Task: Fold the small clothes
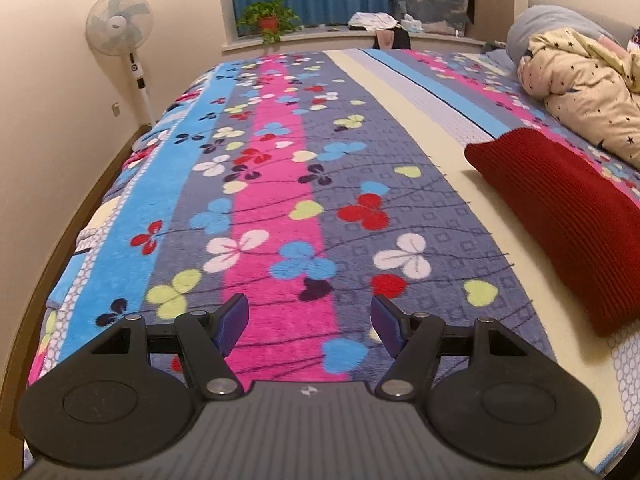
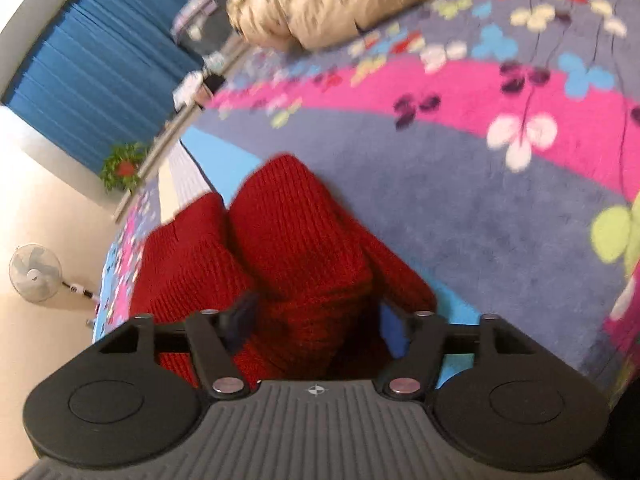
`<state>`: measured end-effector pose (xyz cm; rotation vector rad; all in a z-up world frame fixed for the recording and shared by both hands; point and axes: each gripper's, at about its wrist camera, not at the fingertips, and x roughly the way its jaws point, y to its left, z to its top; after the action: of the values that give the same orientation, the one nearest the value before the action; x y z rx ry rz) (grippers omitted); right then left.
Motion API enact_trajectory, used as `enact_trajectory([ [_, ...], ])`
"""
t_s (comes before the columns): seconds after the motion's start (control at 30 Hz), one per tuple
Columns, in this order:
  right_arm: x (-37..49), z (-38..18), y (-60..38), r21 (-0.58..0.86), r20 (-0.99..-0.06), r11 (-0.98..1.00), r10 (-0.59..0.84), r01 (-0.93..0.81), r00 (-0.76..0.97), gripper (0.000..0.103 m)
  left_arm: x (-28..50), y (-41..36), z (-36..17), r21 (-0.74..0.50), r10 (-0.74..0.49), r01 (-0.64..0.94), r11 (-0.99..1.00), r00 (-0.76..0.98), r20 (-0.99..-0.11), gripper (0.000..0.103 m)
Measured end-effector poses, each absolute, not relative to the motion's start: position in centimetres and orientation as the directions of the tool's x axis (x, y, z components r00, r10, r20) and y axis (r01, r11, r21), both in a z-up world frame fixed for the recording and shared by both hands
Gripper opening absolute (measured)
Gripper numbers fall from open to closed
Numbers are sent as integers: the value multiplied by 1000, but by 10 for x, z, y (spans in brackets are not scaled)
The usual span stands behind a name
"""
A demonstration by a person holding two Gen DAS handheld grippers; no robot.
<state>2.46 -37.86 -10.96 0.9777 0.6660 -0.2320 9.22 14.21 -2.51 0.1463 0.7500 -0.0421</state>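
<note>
My right wrist view is motion-blurred. The red knit garment [image 2: 296, 248] hides the tips of my right gripper [image 2: 316, 320]. At three o'clock in my left view, the frame edge cuts the garment off.

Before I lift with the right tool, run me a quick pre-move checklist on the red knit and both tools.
1. Right tool around the red knit garment: ok, fabric is bunched between its fingers.
2. Firm pinch: cannot tell, the picture is blurred and the fingers stand fairly wide.
3. Left tool free: ok, open and empty above the floral blanket.
4. Garment flat: not ok, it is creased into ridges.
5. Star-print quilt apart from the garment: ok.
</note>
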Motion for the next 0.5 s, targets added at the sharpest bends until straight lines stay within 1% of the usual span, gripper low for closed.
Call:
enact_trajectory([
  [0.03, 29, -108, -376, 696, -612, 552, 122, 459, 781, 66, 94, 139, -27, 122, 14, 95, 988, 729, -684, 73],
  [0.07, 30, -104, -372, 700, -599, 565, 130, 437, 790, 51, 94, 136, -28, 127, 15, 99, 987, 727, -686, 73],
  [0.1, 30, -95, -369, 694, -579, 594, 126, 407, 805, 42, 95, 132, -30, 137, 19, 104, 985, 725, -688, 73],
  [0.13, 29, -83, -364, 680, -551, 634, 112, 368, 827, 24, 95, 129, -31, 146, 22, 108, 983, 724, -689, 73],
  [0.23, 21, -59, -358, 657, -431, 713, 87, 246, 898, 20, 94, 118, -33, 163, 20, 128, 978, 726, -687, 73],
  [0.27, 20, -58, -360, 644, -435, 720, 67, 259, 898, 20, 93, 116, -34, 162, 14, 135, 978, 726, -687, 73],
  [0.3, 22, -63, -365, 638, -471, 708, 47, 303, 881, 19, 92, 113, -34, 160, 8, 141, 977, 726, -687, 73],
  [0.37, 28, -84, -375, 596, -608, 674, 24, 436, 793, 20, 92, 110, -35, 161, 0, 151, 975, 728, -686, 73],
  [0.4, 30, -93, -379, 581, -658, 656, 30, 482, 752, 21, 91, 108, -35, 163, -2, 155, 974, 729, -685, 73],
  [0.43, 29, -97, -382, 583, -678, 634, 36, 507, 734, 25, 91, 107, -35, 165, -2, 158, 974, 729, -685, 73],
  [0.47, 28, -96, -383, 589, -683, 616, 33, 523, 730, 31, 91, 107, -36, 166, -3, 159, 973, 728, -685, 73],
  [0.5, 24, -88, -384, 573, -682, 615, -8, 542, 731, 36, 90, 107, -36, 167, -3, 160, 973, 729, -685, 73],
])
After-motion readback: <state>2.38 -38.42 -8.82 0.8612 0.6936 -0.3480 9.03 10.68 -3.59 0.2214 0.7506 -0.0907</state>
